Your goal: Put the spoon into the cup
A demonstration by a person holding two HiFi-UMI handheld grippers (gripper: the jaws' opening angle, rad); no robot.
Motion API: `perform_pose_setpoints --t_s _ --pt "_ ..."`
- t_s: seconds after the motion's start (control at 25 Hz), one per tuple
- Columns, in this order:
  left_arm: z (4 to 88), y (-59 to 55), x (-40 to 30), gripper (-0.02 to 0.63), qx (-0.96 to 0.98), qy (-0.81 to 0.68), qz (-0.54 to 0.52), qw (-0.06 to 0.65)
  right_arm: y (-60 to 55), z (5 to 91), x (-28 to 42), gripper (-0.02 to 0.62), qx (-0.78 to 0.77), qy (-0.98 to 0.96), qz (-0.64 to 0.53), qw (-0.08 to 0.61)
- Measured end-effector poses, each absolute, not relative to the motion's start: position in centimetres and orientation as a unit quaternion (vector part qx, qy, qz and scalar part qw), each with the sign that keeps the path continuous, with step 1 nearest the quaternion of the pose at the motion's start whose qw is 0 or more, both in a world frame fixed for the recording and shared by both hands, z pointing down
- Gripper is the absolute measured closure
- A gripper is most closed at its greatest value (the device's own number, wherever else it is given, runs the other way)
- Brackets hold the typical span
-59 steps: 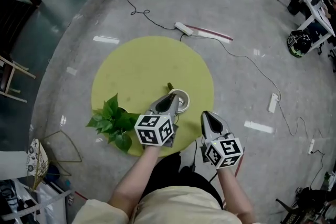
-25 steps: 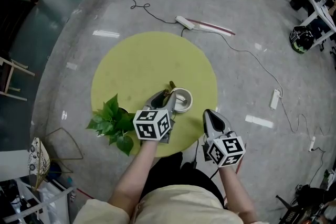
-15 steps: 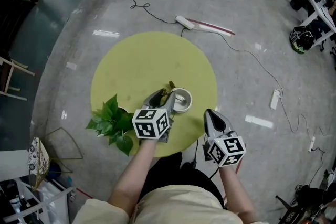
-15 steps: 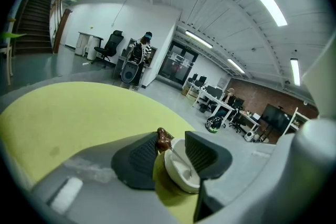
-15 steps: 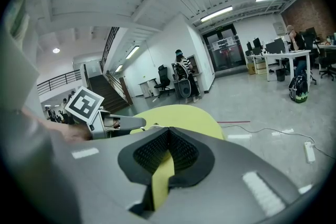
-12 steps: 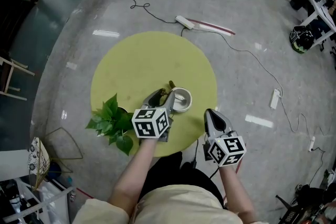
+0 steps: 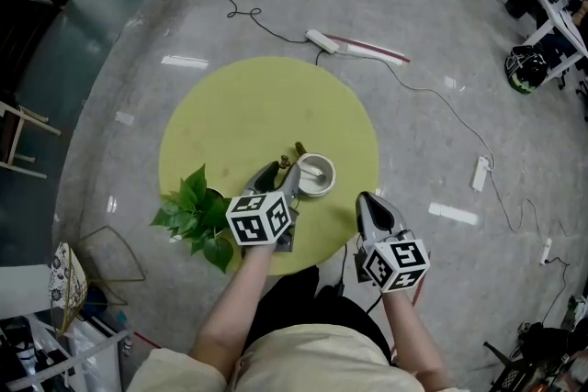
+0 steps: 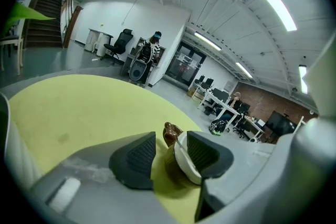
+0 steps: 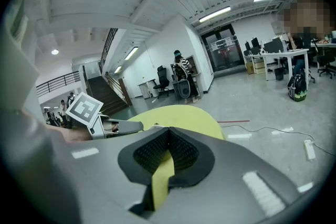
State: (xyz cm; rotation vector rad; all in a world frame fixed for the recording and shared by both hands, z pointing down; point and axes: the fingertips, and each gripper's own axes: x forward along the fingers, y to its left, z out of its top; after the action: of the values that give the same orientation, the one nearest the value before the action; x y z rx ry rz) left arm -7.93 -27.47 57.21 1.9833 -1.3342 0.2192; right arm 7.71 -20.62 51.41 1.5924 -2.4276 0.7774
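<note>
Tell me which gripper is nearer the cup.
Left. The left gripper is right at the cup, its jaws just opening, gripping nothing; the right gripper sits apart, to the cup's right.

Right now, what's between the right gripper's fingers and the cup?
Nothing. In the head view only bare yellow-green round tabletop separates the right gripper from the white-rimmed brown cup.

The person wears a pale cream short-sleeved top [image 7: 303,367] and dark trousers [image 7: 292,298]. The grey moulded-plastic left gripper [image 7: 283,172] and its twin, the right gripper [image 7: 367,201], each carry a white cube with black square markers [image 7: 258,218] at the near end and black ribbed rubber pads [image 8: 137,156] at the far end.
</note>
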Motion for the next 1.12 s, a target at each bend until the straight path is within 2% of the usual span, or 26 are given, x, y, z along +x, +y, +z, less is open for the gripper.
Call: perform_pose_setpoints --t_s 1.12 --pt "55.5 -18.9 -7.3 0.436 0.784 -0.524 0.130 0.307 -13.9 49.4 8.7 0.595 0.525 -0.817 0.237 0.038"
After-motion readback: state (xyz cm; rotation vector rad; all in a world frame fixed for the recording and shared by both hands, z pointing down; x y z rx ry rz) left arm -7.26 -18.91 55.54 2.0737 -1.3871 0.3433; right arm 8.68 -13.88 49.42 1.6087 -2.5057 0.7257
